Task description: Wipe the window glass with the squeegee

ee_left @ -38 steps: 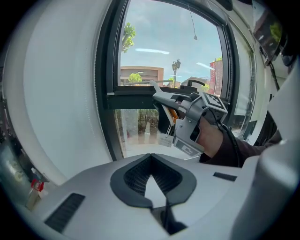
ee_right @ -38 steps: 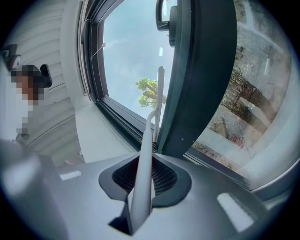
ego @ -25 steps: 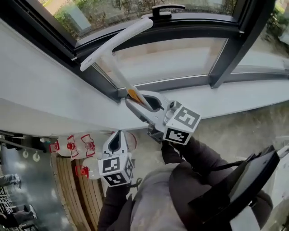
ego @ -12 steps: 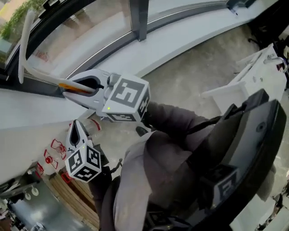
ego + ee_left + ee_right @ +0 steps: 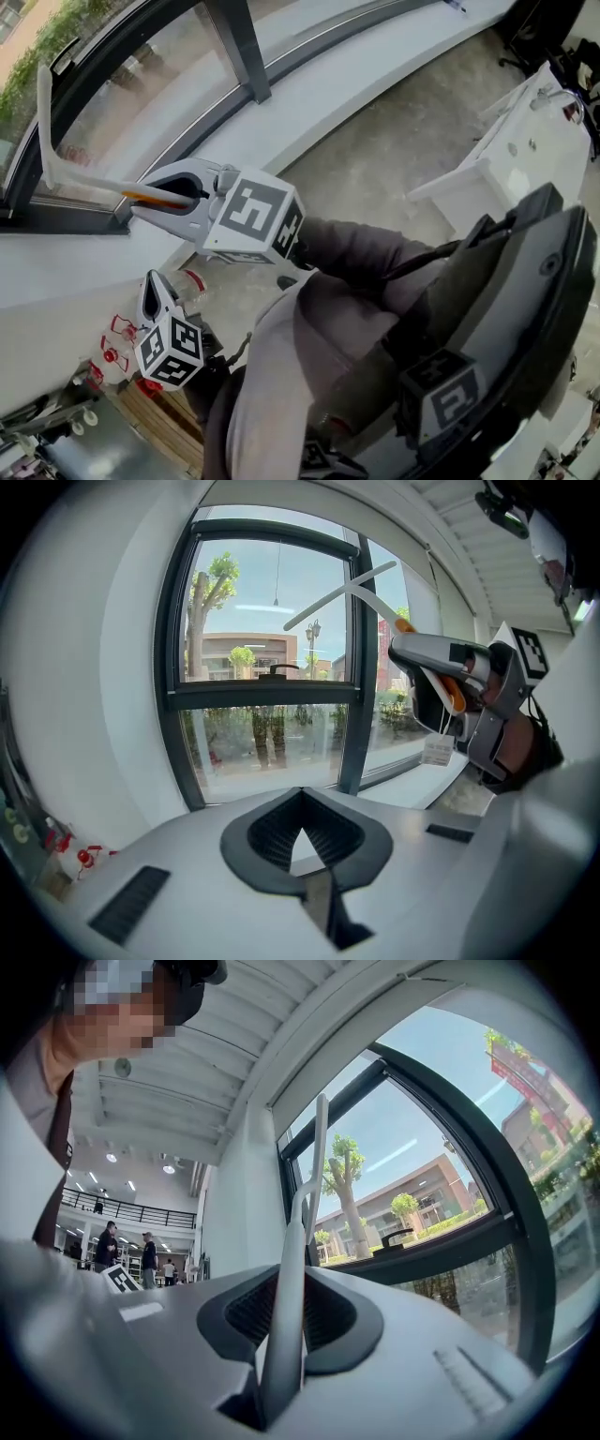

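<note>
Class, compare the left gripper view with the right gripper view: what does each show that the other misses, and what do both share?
Only the left gripper view: the right gripper seen from outside, a white tag hanging below it, and the left gripper shut and empty. Only the right gripper view: people standing in an indoor hall. Both: the squeegee in the right gripper, the black window handle and a tree outside.

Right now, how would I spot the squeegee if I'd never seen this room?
Find the big window with the dark frame. In front of it the right gripper clamps a thin white handle. It ends in a long white crossbar, making the only T shape there: the squeegee.
</note>
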